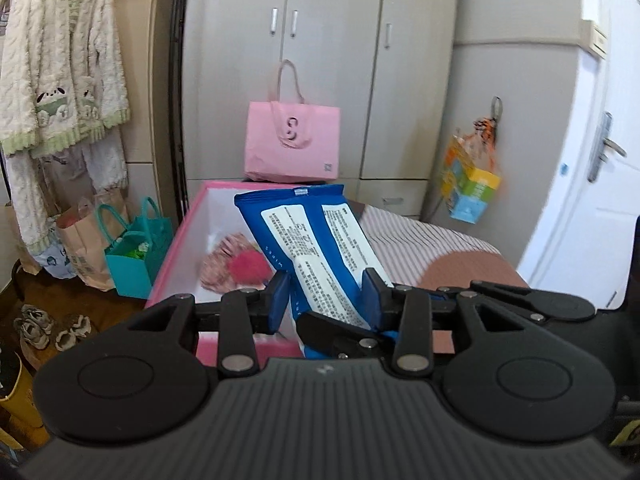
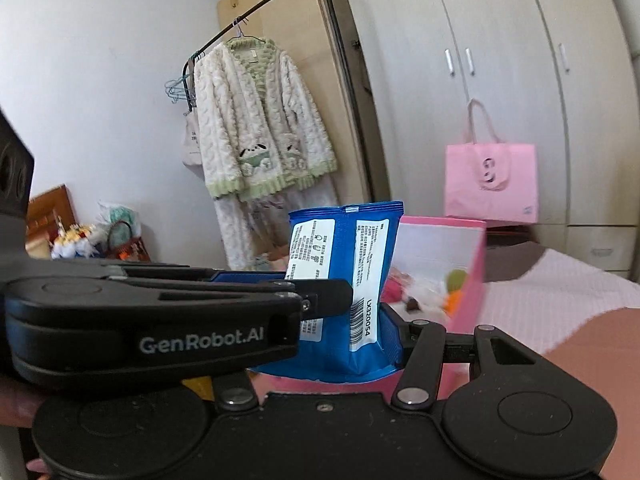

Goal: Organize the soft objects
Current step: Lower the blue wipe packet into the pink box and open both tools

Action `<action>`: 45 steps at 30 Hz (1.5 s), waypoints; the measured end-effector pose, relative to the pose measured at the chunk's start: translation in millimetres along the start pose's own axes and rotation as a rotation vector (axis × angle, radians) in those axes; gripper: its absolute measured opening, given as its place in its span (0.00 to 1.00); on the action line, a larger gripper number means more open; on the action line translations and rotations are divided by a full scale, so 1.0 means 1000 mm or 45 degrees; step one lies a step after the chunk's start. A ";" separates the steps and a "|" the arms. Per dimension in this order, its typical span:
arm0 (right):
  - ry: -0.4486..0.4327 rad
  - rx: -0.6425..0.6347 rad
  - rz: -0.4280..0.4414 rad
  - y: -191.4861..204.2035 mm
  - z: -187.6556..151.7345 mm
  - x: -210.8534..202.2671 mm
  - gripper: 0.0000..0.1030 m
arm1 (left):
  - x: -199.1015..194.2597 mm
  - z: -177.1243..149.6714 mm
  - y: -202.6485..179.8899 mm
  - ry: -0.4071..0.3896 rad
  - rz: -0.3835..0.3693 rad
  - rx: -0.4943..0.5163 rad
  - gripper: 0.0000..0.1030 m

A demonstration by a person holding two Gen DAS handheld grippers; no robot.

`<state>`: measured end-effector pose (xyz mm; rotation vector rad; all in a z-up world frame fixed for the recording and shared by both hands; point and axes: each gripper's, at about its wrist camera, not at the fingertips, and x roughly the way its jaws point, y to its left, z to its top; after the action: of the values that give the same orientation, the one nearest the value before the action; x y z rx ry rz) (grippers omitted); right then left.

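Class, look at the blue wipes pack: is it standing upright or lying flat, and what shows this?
Upright. The wipes pack stands on end above the pink box, its crimped seal uppermost, pinched low down between both grippers' fingers.

Pink box (image 1: pixel 182 236) open-topped, soft toys (image 1: pixel 236 264) inside; pink bag (image 1: pixel 292 140) blocks far rim; striped bedspread (image 1: pixel 420 236) beside box bare.

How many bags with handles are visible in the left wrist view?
3. A pink bag stands behind the pink box, before the wardrobe. A teal bag and a brown paper bag sit on the floor at left. Others may be hidden behind the hanging clothes.
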<state>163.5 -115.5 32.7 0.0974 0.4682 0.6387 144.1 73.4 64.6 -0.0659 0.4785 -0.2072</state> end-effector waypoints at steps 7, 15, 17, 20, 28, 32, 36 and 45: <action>0.071 0.063 0.005 -0.007 0.027 0.068 0.57 | 0.057 0.031 0.038 0.092 0.019 -0.039 0.36; 0.265 0.076 -0.017 -0.024 0.043 0.133 0.59 | 0.119 0.040 0.078 0.260 -0.042 -0.176 0.38; 0.322 0.100 -0.016 -0.028 0.043 0.141 0.59 | 0.125 0.038 0.083 0.285 -0.065 -0.195 0.39; 0.360 0.071 -0.007 -0.031 0.044 0.148 0.59 | 0.132 0.037 0.087 0.302 -0.068 -0.209 0.39; 0.416 -0.051 -0.059 -0.031 0.057 0.160 0.65 | 0.142 0.034 0.093 0.318 -0.077 -0.321 0.45; 0.369 -0.068 -0.099 -0.034 0.059 0.145 0.74 | 0.119 0.033 0.082 0.212 -0.004 -0.259 0.54; 0.271 -0.120 -0.085 -0.035 0.056 0.111 0.74 | 0.093 0.029 0.073 0.150 -0.001 -0.237 0.54; 0.161 -0.163 -0.150 -0.036 0.035 0.049 0.74 | 0.034 0.015 0.043 0.023 -0.004 -0.167 0.54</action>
<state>233.4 -113.1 36.2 -0.0919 0.5493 0.5598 188.6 108.7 57.5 -0.1934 0.5094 -0.1793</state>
